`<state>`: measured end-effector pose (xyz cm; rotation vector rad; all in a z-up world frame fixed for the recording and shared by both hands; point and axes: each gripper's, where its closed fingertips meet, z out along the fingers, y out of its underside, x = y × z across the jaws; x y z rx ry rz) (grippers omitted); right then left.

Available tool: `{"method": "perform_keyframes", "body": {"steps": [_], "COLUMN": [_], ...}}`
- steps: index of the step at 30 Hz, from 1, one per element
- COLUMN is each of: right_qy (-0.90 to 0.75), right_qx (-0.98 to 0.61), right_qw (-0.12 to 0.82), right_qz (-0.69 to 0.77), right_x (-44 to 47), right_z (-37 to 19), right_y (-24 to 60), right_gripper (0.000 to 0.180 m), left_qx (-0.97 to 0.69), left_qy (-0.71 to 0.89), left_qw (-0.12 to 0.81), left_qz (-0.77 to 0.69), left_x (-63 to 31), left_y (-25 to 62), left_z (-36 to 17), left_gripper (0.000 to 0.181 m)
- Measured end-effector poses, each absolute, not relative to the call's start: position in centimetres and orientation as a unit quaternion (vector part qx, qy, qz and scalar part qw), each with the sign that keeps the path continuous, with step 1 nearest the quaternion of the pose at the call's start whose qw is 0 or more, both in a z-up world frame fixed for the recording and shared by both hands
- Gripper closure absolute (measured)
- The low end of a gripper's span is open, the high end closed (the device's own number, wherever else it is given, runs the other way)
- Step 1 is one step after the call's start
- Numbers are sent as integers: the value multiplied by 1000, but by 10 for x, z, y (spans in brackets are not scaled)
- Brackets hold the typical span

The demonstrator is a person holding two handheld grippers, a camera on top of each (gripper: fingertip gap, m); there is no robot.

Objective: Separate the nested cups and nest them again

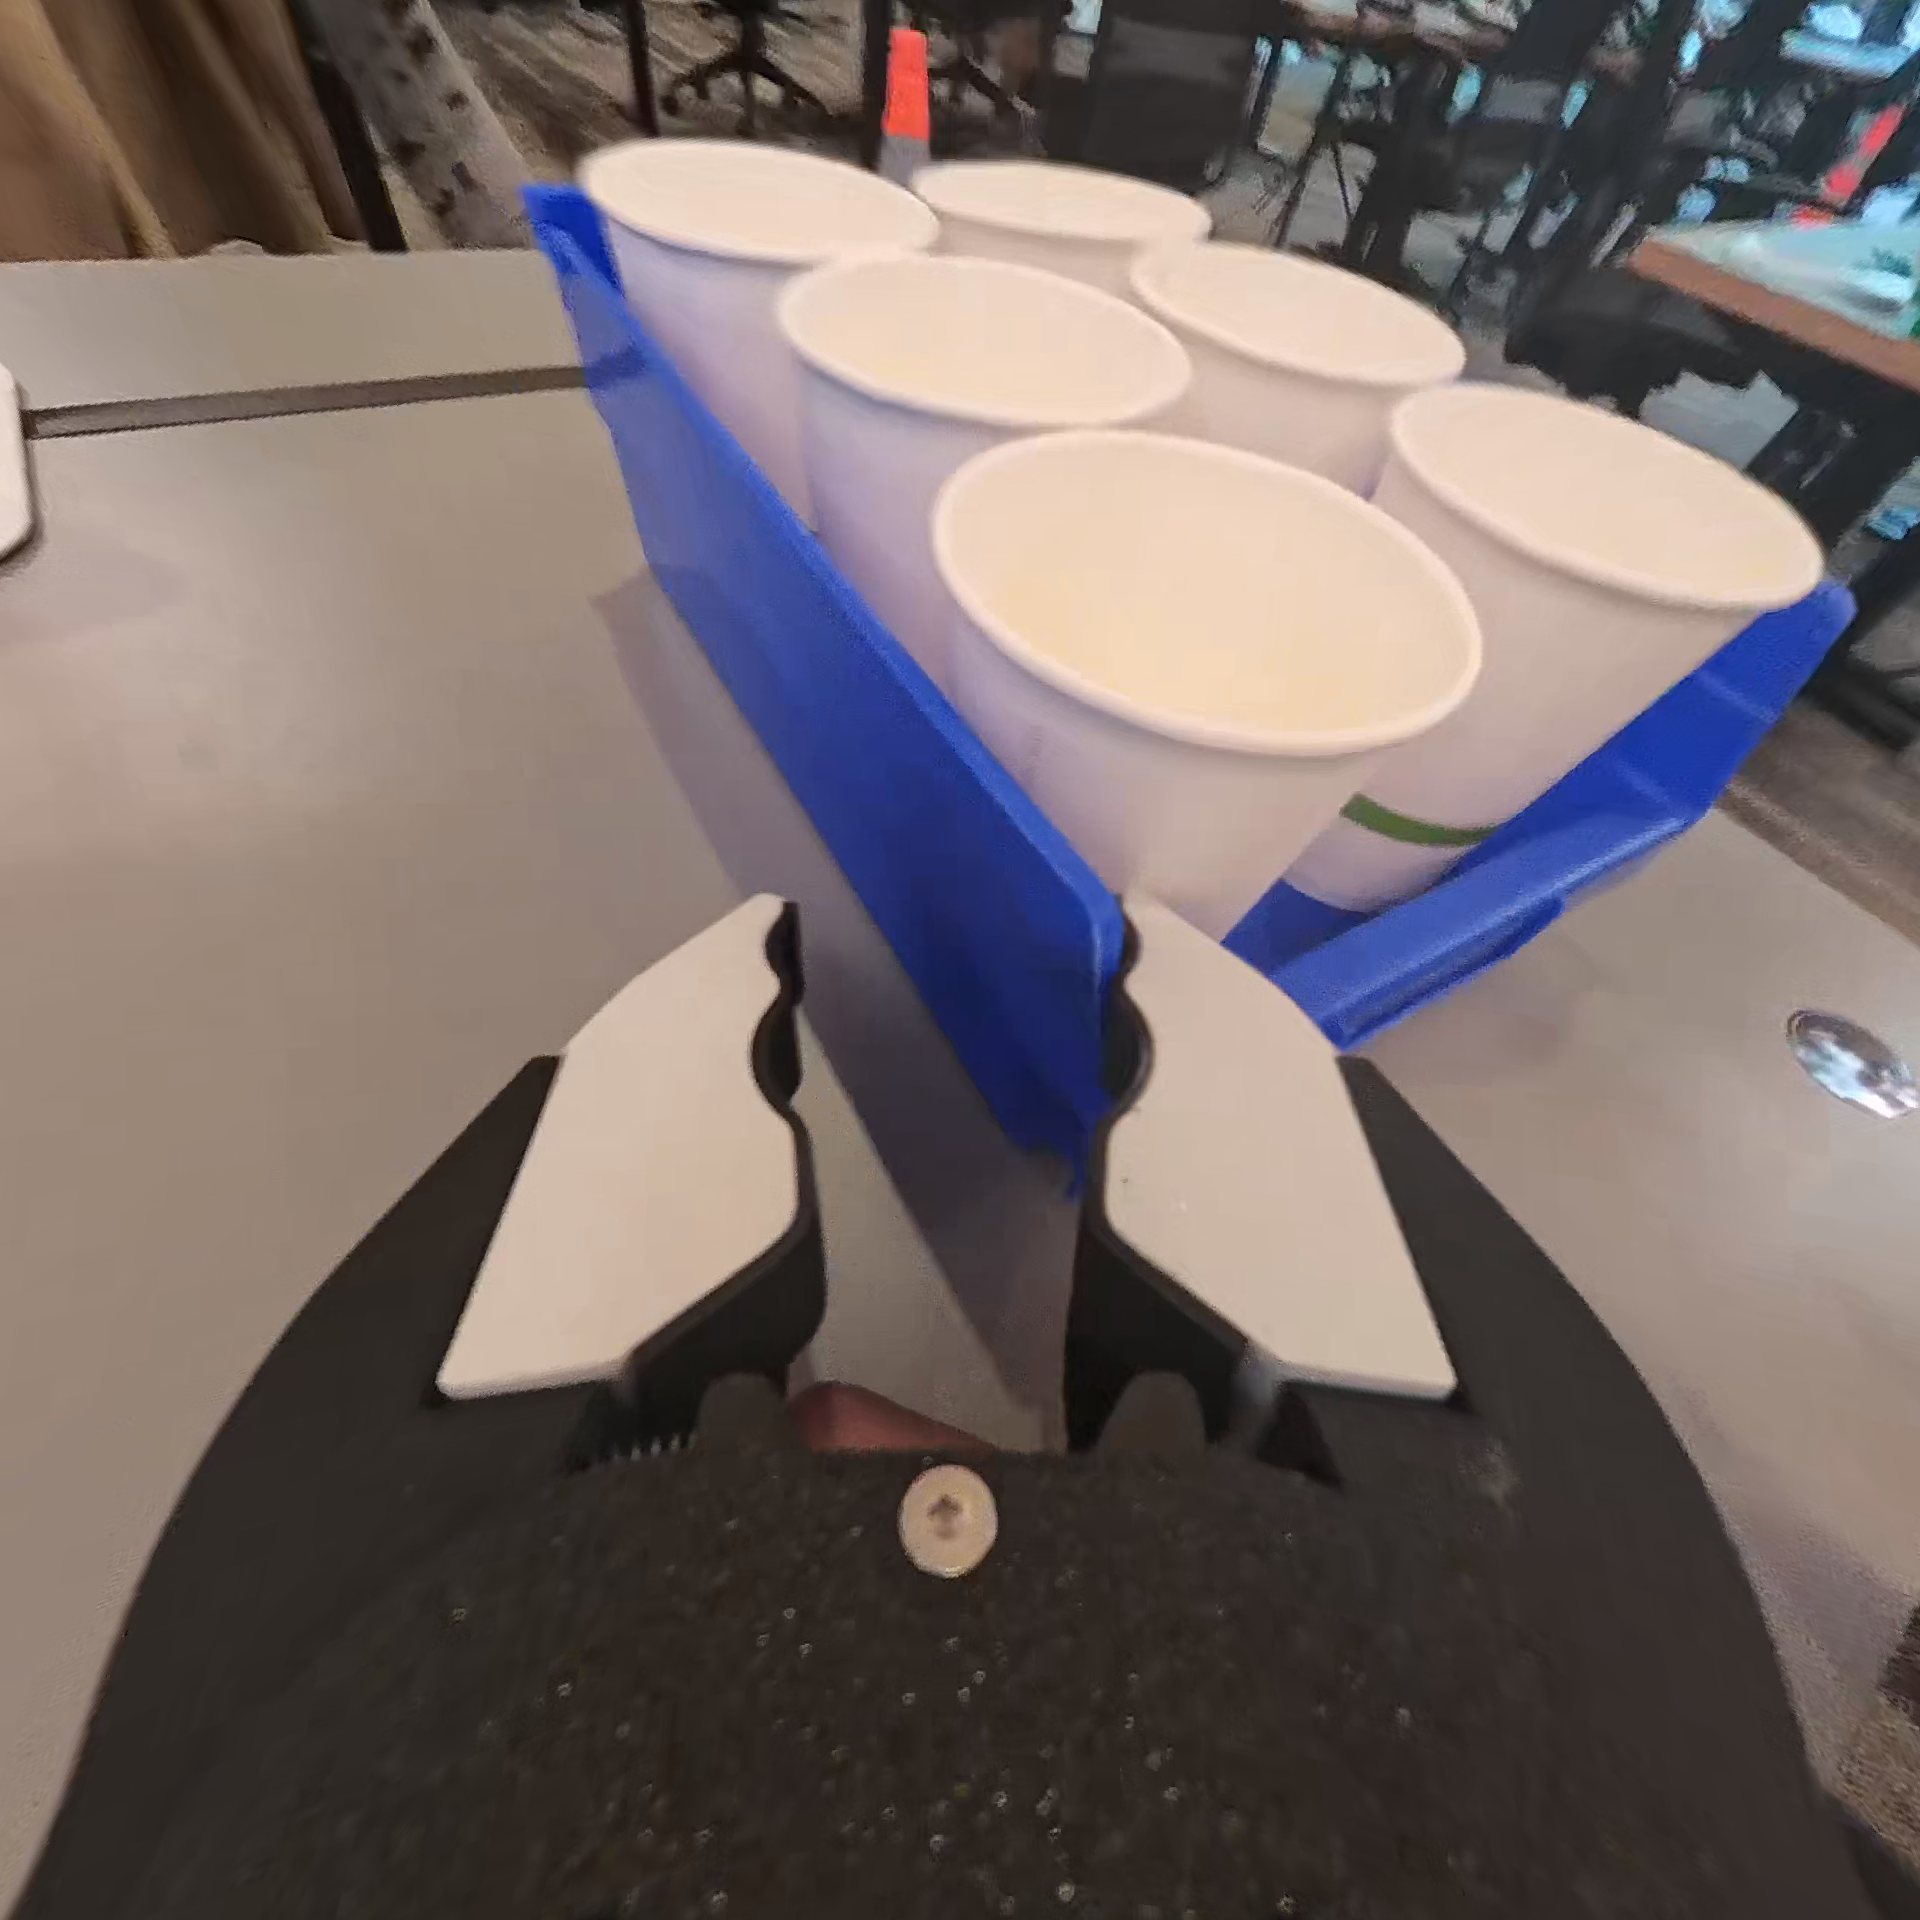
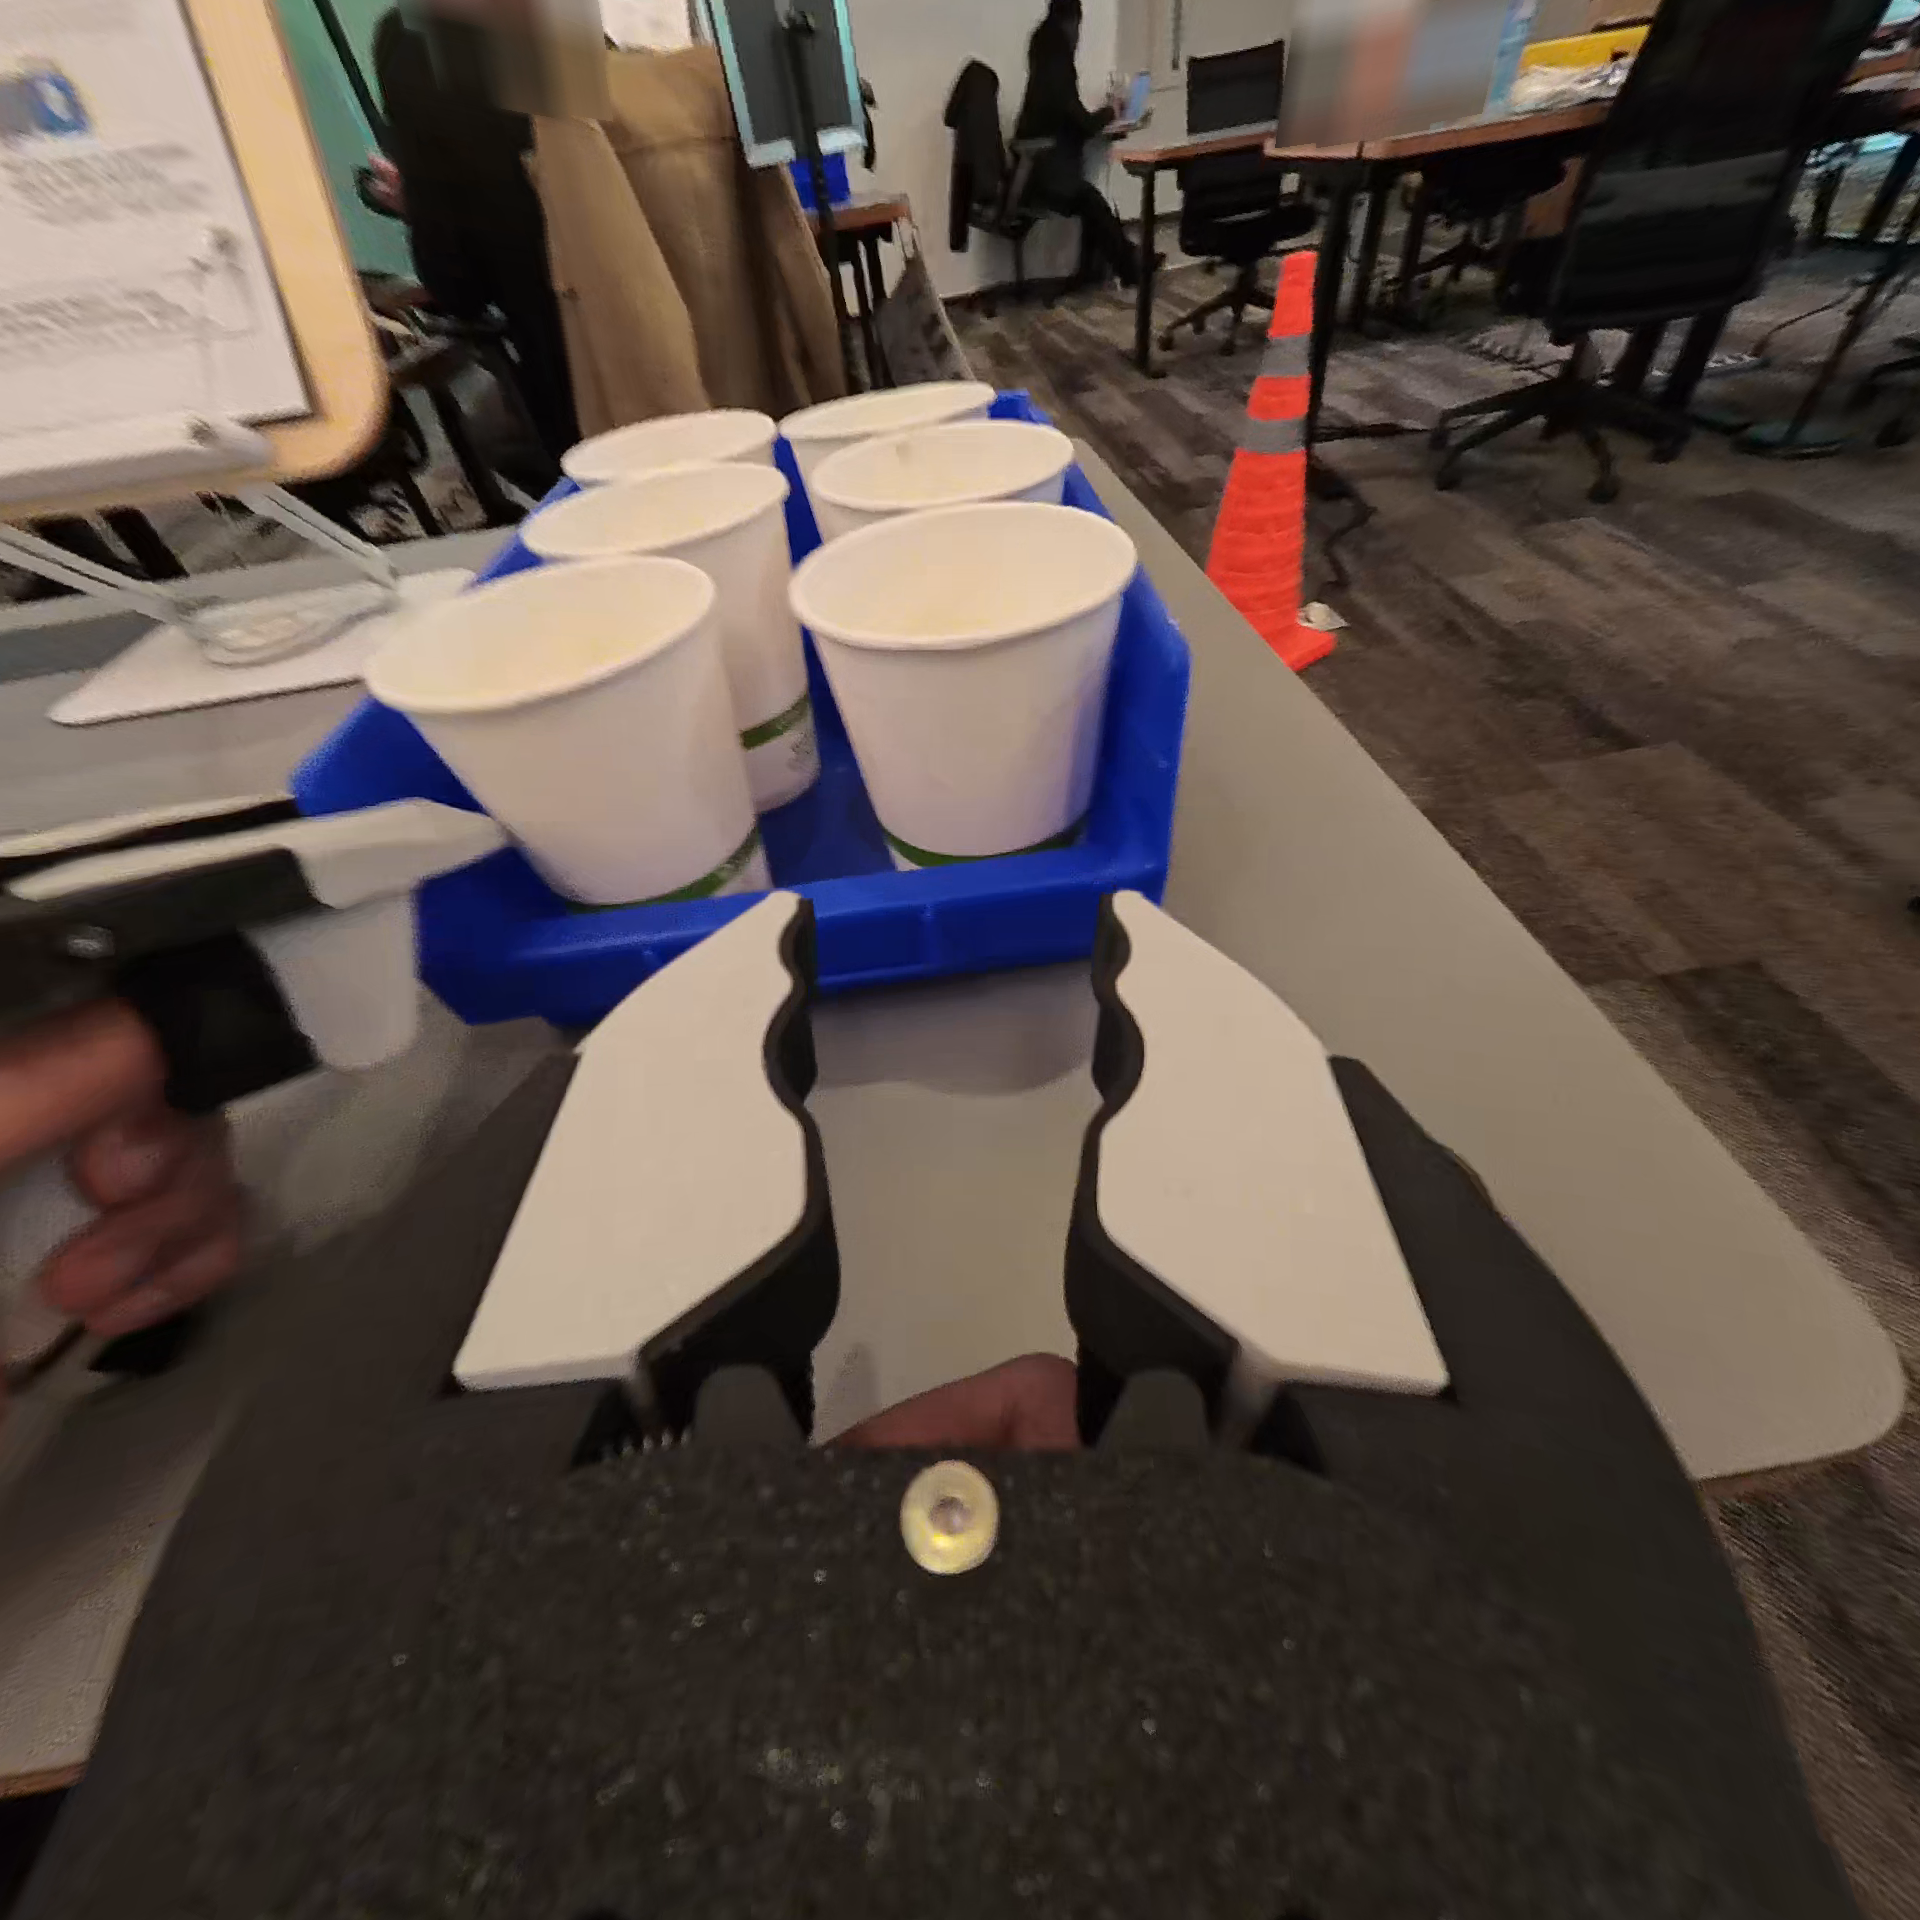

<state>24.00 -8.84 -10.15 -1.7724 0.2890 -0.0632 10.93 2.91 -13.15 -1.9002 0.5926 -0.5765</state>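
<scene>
Left gripper (image 1: 961, 961): hovering level, jaws standing apart, gripping nothing.
Right gripper (image 2: 951, 961): pointing forward, jaws standing apart, holding nothing.
Left hand (image 2: 114, 1164): wrapping its fingers around the left gripper's handle, blurred.

I am looking out over an open-plan office. Past my right gripper (image 2: 951, 997), rows of wooden-topped desks (image 2: 1455, 145) and black swivel chairs (image 2: 1652, 239) are filling the room, a person (image 2: 1060, 135) is sitting at one desk, and an orange traffic cone (image 2: 1273, 468) is standing on the grey wood-look floor (image 2: 1610, 675) beside my grey table (image 2: 1351, 935).
</scene>
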Motion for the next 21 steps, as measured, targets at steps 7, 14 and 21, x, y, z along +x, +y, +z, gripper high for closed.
{"method": "perform_keyframes", "body": {"steps": [7,14,21], "right_qy": [124,141,178], "right_qx": [-817,-796,-772], "right_qw": [561,583,609], "right_qz": [-56,-74,-34], "right_x": [257,266,232], "right_z": [-128,-125,-113], "right_y": [-37,-4,-7], "right_gripper": [135,176,177], "left_qx": [-800,-800,-775], "left_qy": [212,223,216], "left_qw": [526,531,577], "left_qz": [-196,-168,-143], "left_x": [87,82,53], "left_y": [58,65,60], "left_z": [-126,-126,-107], "left_gripper": [174,176,177]}}
